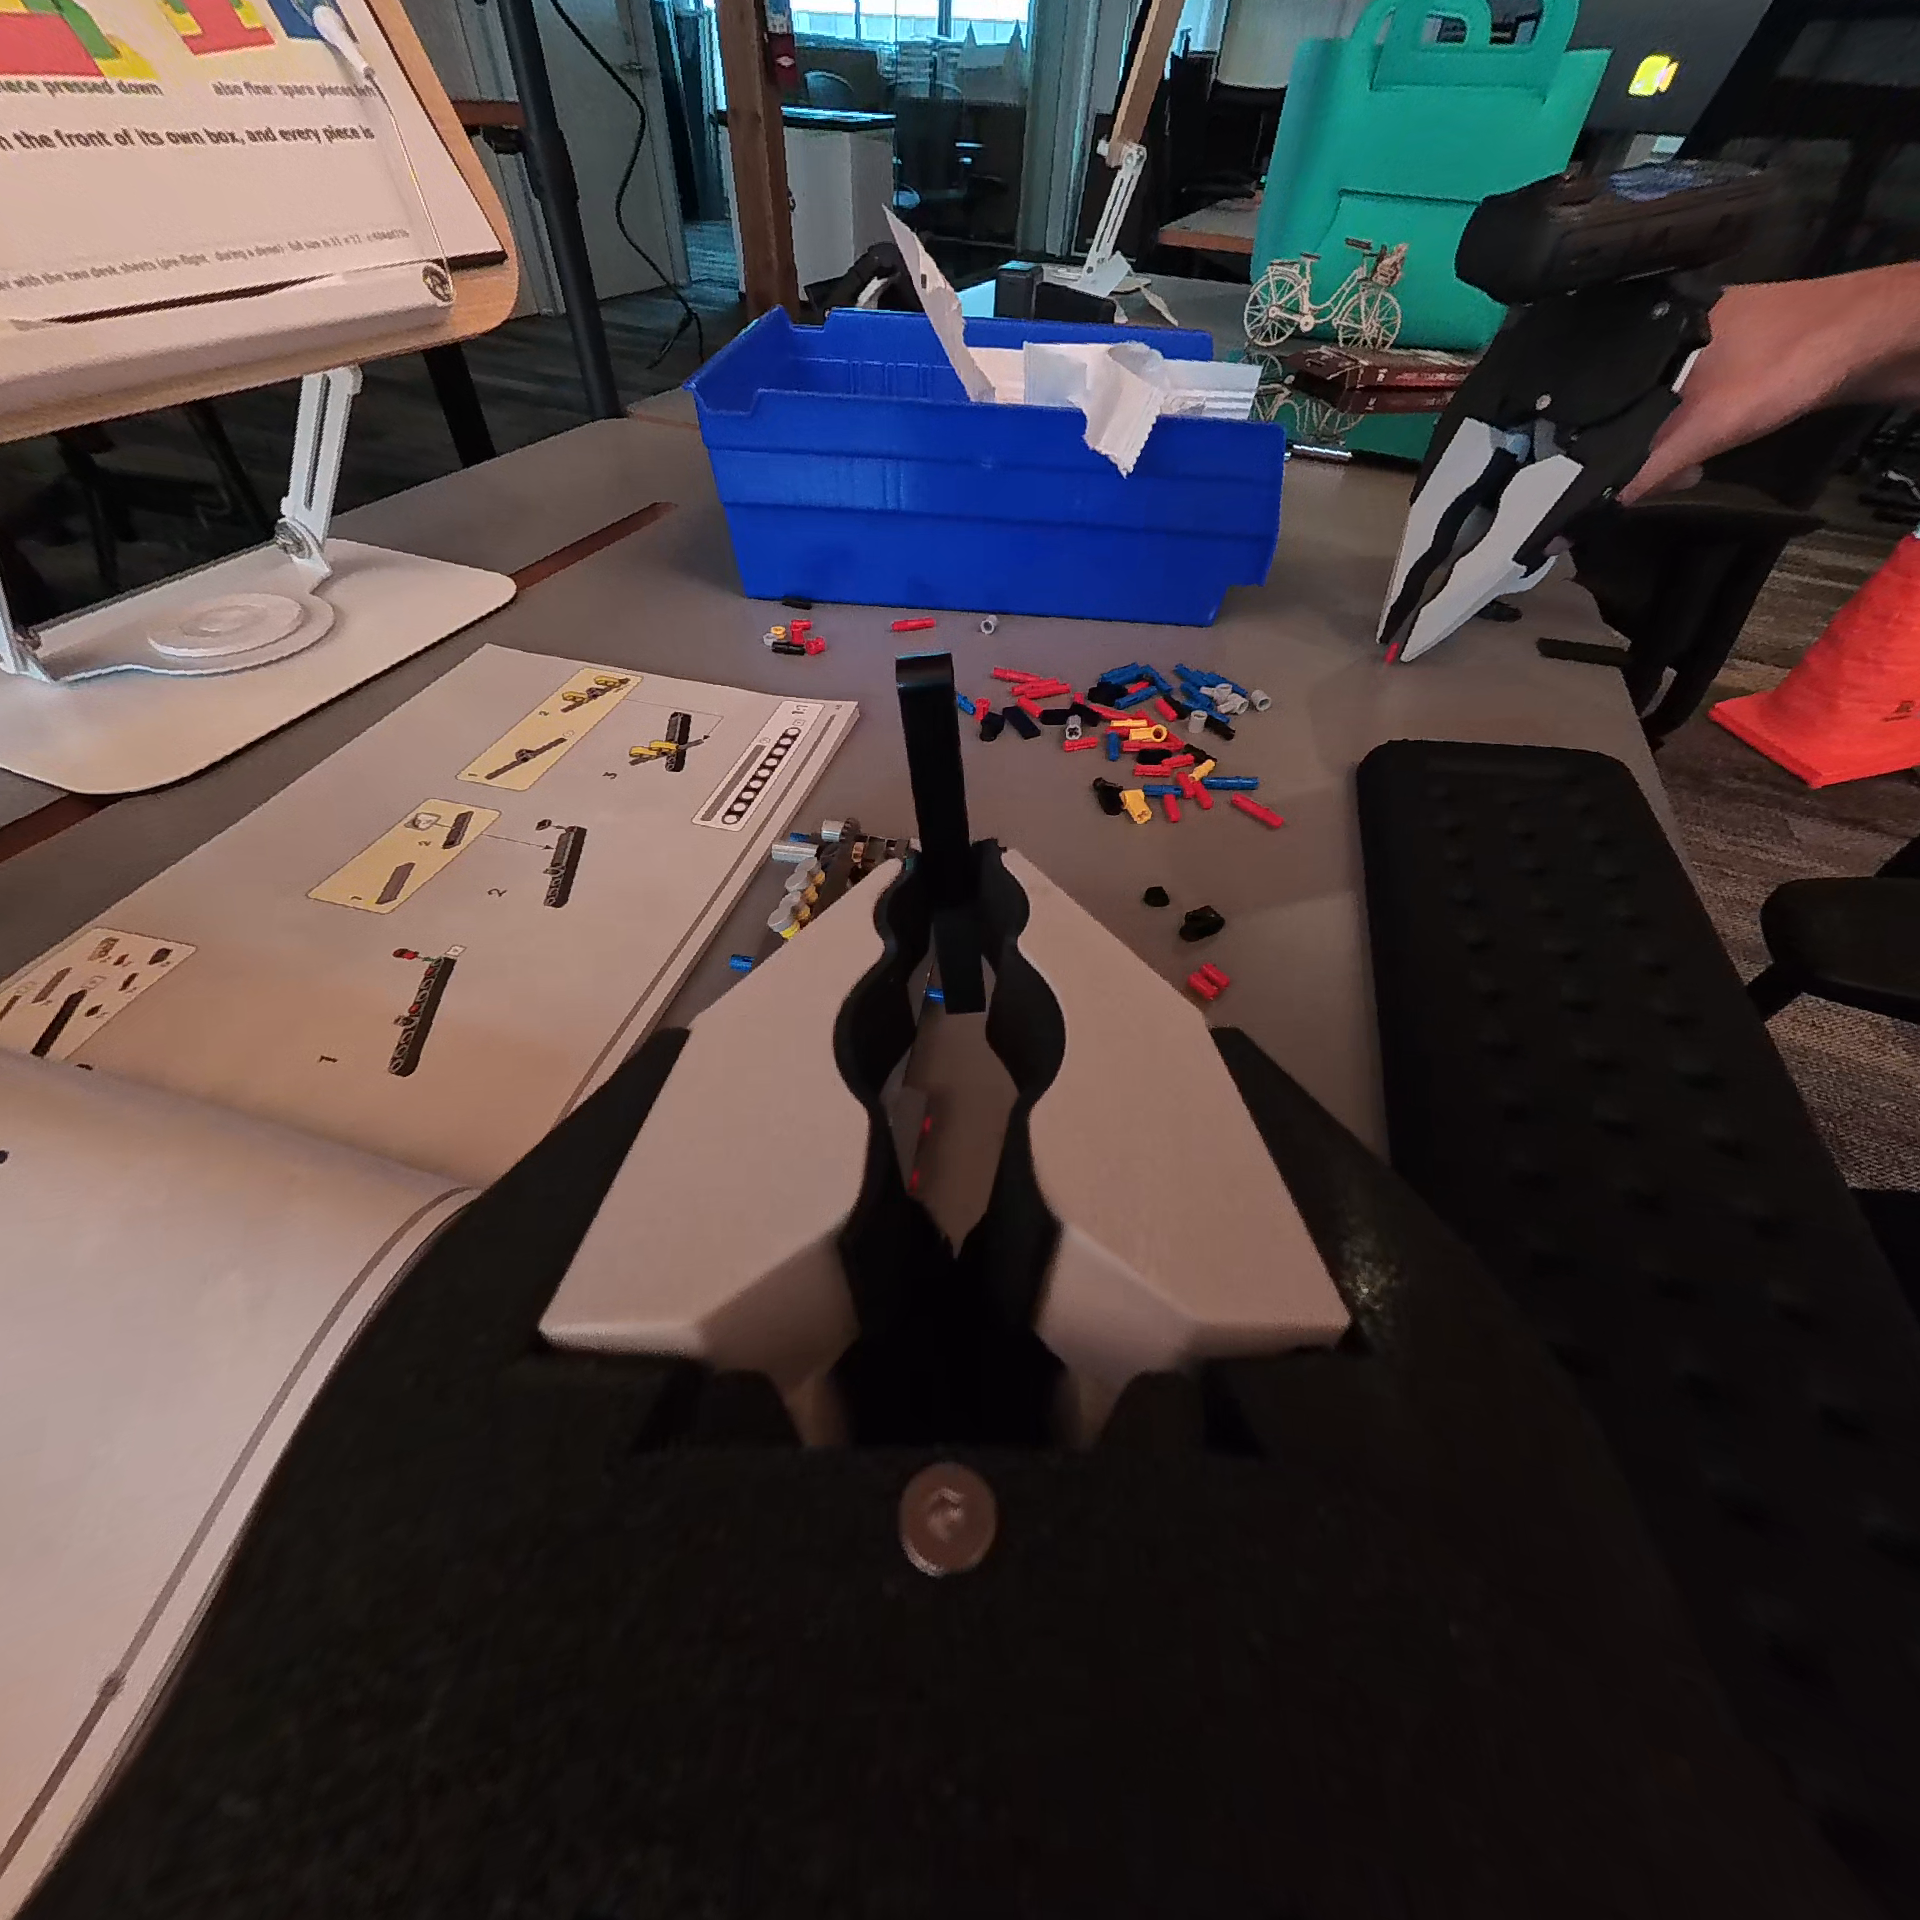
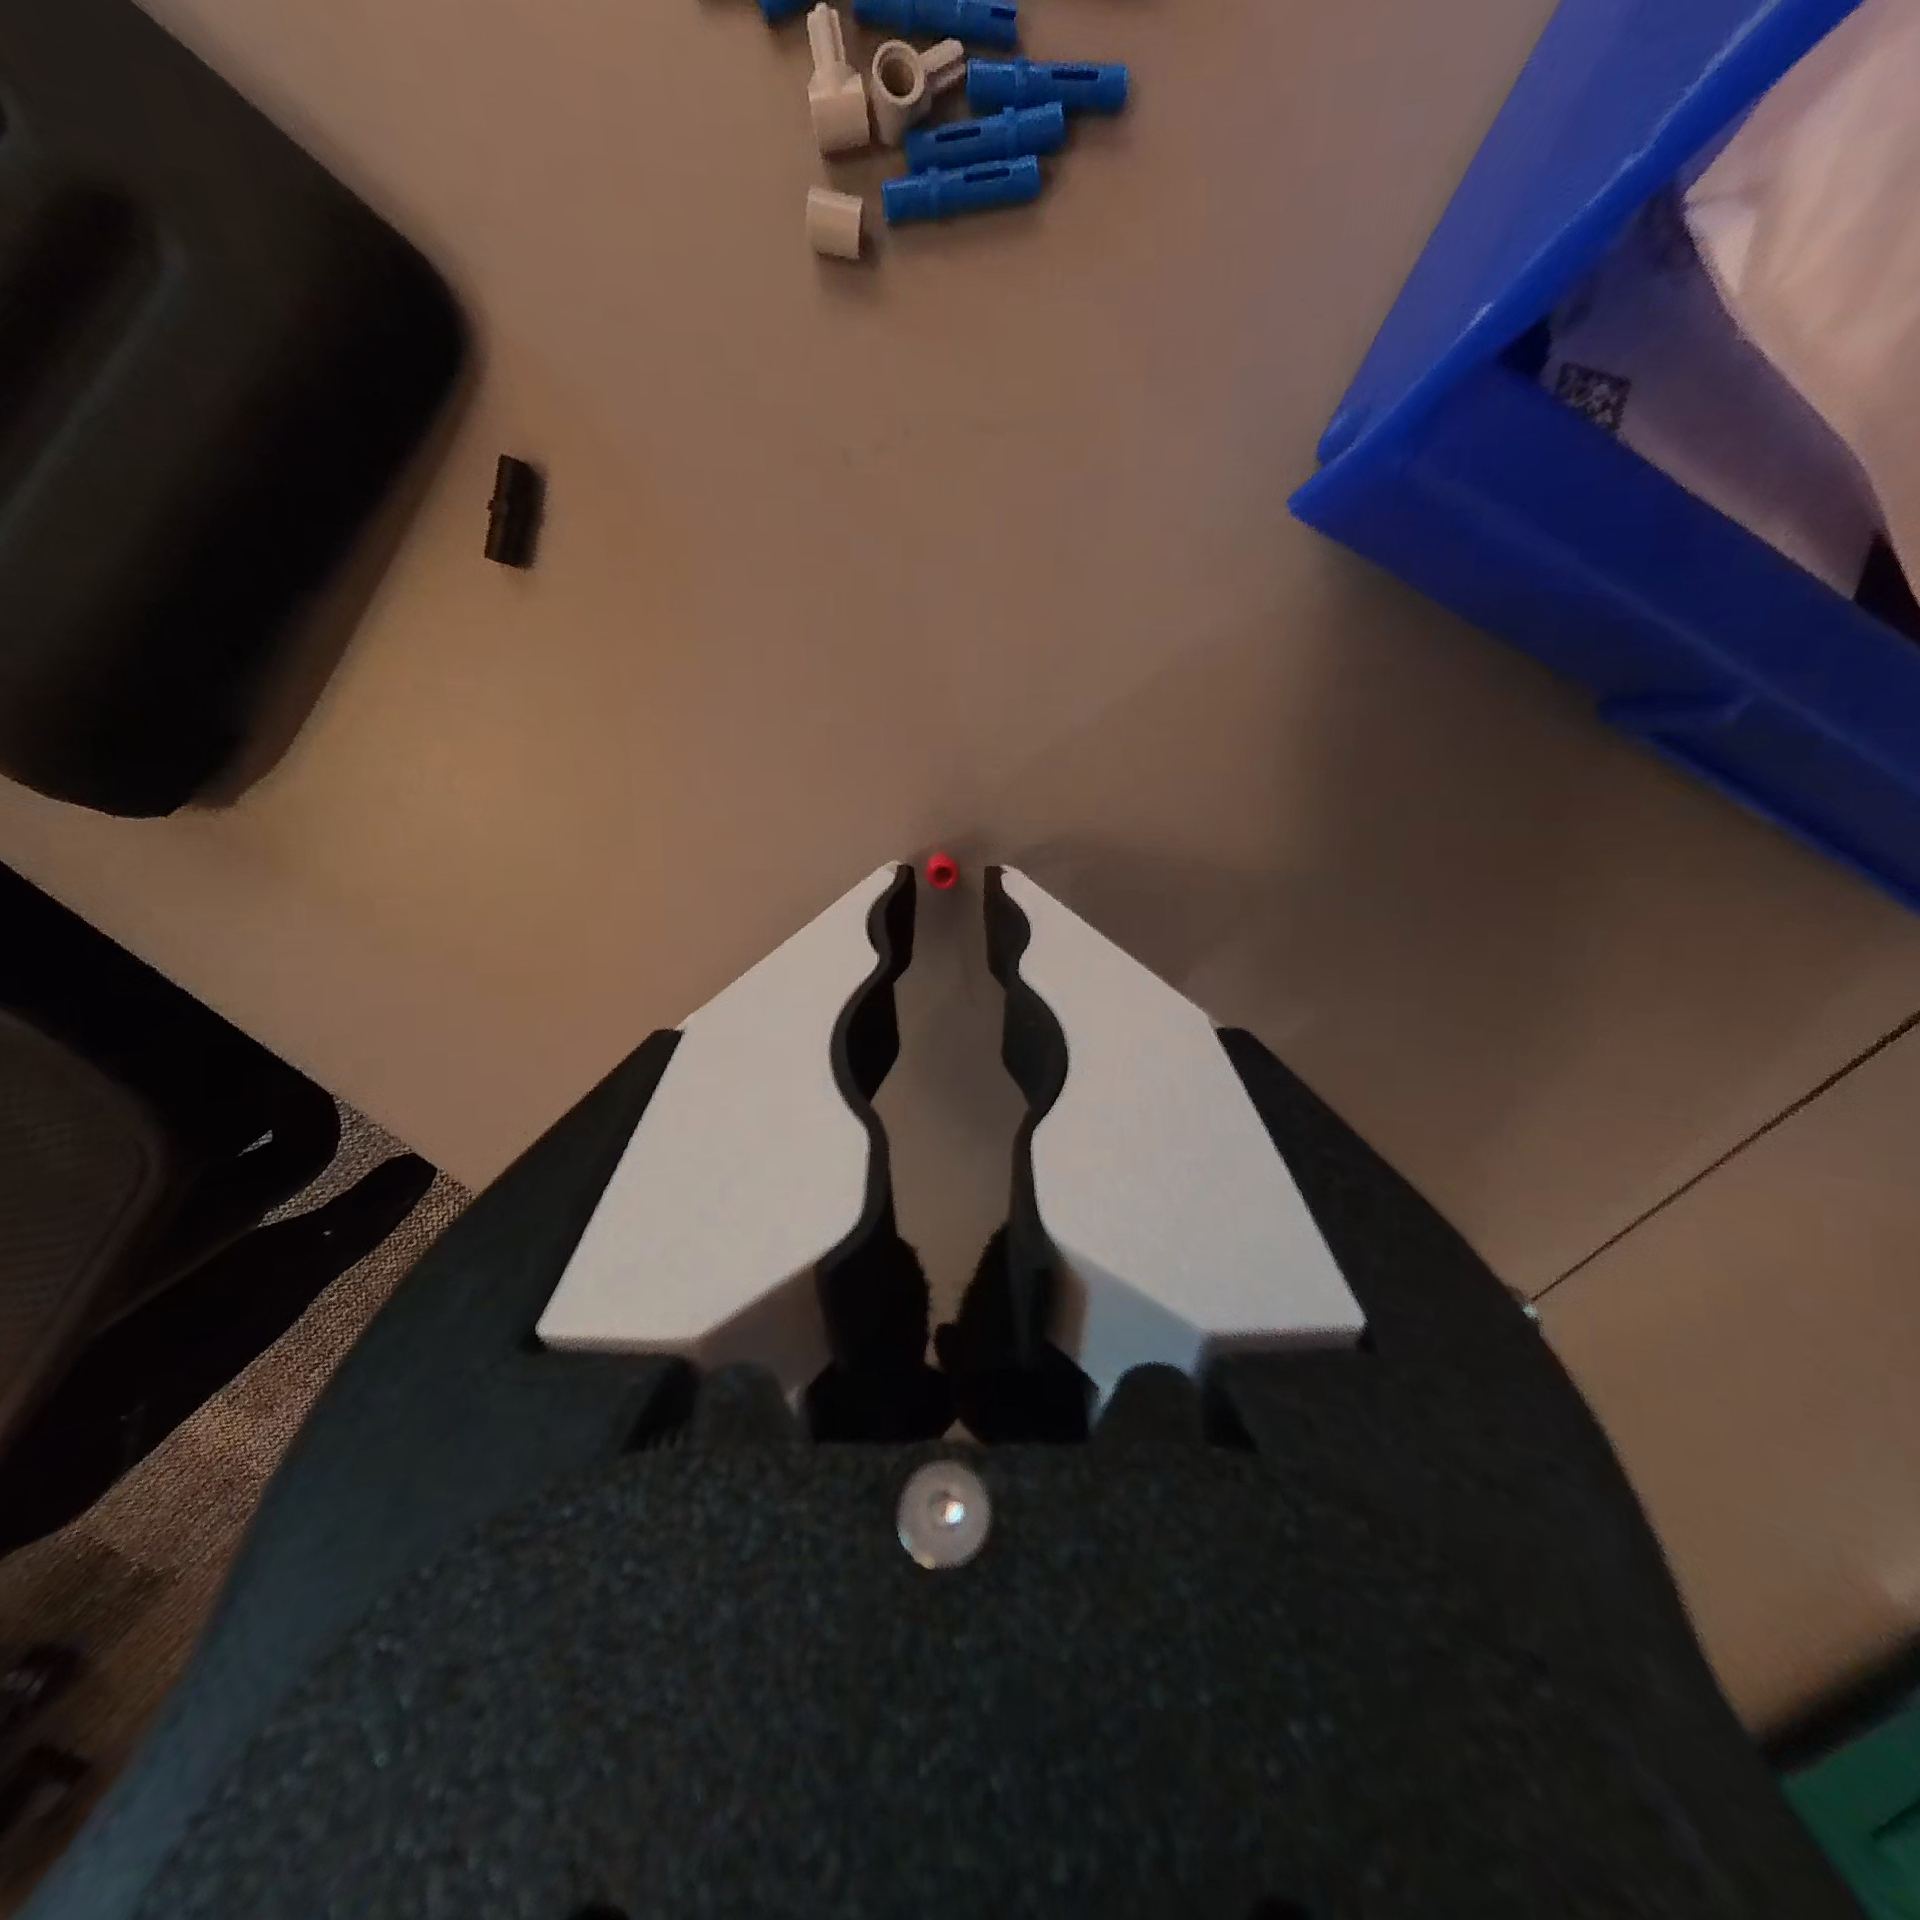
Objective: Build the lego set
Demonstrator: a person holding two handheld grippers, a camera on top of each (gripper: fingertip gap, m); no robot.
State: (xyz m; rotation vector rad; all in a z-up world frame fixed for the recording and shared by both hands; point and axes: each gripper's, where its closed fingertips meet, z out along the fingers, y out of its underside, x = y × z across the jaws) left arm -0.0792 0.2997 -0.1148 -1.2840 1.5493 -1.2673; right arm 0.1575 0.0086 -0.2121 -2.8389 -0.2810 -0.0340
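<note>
1. Your left gripper (image 1: 951,868) has its jaws pinched on a black beam (image 1: 933,769), which stands nearly upright out of the tips, its lower end between the pads.
2. Your right gripper (image 2: 942,871) points down at the grey table (image 2: 727,623), jaws slightly spread, with a small red pin (image 2: 941,871) in the gap at the tips; you cannot tell whether either pad touches it.
3. Beyond the beam, loose red, blue, yellow and black pieces (image 1: 1143,732) lie scattered near the blue bin (image 1: 987,488).
4. The open instruction booklet (image 1: 416,883) lies left of your left gripper, with a small partly built assembly (image 1: 821,873) at its right edge.
5. In the right wrist view, blue pins (image 2: 977,135) and tan connectors (image 2: 862,114) lie far ahead; a black pin (image 2: 513,510) sits to the left.
</note>
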